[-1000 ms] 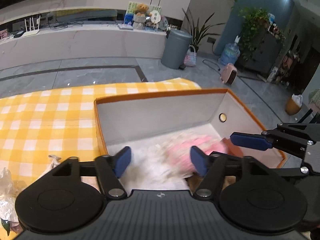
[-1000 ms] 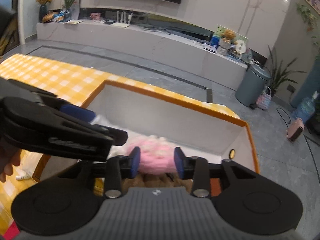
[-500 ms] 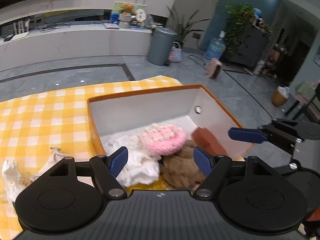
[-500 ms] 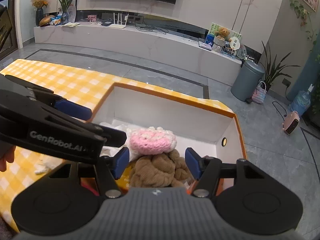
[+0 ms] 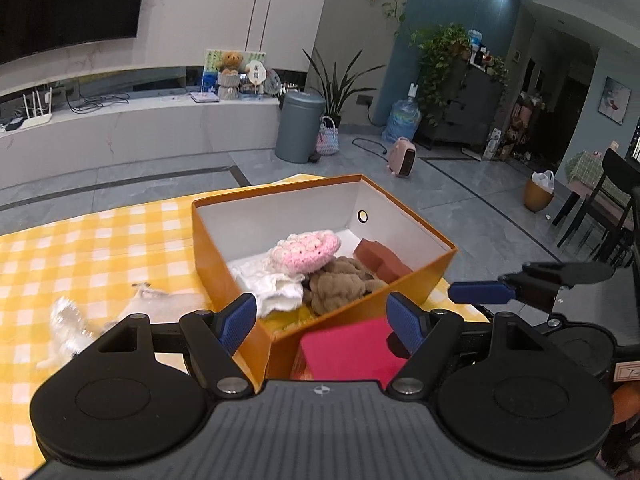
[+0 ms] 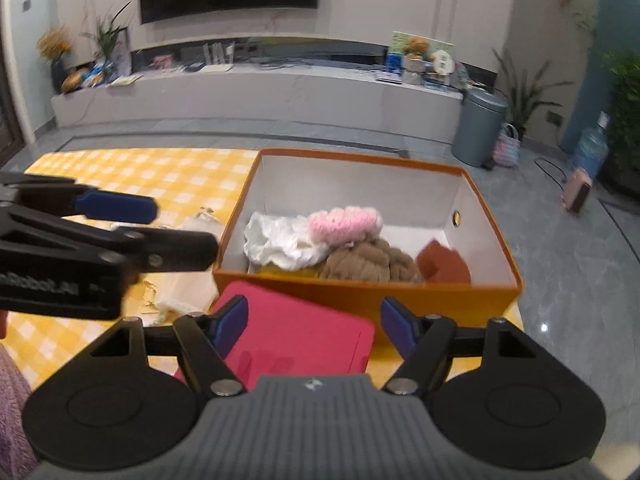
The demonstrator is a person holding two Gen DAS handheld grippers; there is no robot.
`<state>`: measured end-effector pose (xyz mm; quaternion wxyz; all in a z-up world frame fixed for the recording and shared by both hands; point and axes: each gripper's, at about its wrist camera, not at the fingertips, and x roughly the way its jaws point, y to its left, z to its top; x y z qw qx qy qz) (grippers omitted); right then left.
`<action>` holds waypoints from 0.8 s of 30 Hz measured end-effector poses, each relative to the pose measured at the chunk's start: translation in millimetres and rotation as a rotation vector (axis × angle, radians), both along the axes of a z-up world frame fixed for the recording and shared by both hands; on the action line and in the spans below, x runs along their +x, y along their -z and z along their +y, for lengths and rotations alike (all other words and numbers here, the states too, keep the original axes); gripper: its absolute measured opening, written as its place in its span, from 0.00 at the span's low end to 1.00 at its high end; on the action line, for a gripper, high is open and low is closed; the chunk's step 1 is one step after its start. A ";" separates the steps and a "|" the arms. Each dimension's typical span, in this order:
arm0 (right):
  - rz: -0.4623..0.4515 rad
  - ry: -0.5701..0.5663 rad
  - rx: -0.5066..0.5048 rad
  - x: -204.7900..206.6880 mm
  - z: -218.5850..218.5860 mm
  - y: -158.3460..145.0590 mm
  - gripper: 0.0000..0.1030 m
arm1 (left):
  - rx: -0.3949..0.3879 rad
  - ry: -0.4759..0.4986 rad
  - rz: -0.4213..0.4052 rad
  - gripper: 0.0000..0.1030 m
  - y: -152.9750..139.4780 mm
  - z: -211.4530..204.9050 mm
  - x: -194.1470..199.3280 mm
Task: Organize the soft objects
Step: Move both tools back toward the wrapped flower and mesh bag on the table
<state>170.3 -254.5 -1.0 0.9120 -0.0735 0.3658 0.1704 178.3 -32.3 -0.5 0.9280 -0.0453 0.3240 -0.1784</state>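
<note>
Orange cardboard box (image 6: 440,300), white inside, round grommet hole in end wall, sits on yellow-checked worktop (image 6: 160,176). Inside box: pink crocheted piece (image 6: 344,220) on top, nubbly; crumpled white cloth (image 6: 276,244) at left; brown fuzzy bundle (image 6: 360,260) against near wall; rust-red block (image 6: 440,264) at right. Flat magenta pad (image 6: 296,332) just outside near wall. Left gripper (image 5: 320,316) spread, empty. Right gripper (image 6: 312,320) jaws just been opening, nothing between.

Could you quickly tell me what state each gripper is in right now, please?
Left gripper: open, holding nothing.
Right gripper: open, jaws just been opening, nothing between them.
</note>
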 end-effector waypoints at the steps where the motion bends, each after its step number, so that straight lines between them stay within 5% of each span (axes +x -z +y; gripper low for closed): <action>1: -0.001 0.015 0.015 -7.4 -0.5 1.3 0.72 | -0.003 -0.003 -0.006 0.85 0.1 3.3 -4.9; 9: -0.059 0.101 0.133 -68.9 9.5 5.3 0.75 | -0.003 -0.028 -0.064 0.84 4.3 25.8 -57.2; 24: -0.135 0.056 0.106 -122.4 62.3 32.9 0.75 | 0.002 -0.138 -0.074 0.84 43.1 91.5 -110.1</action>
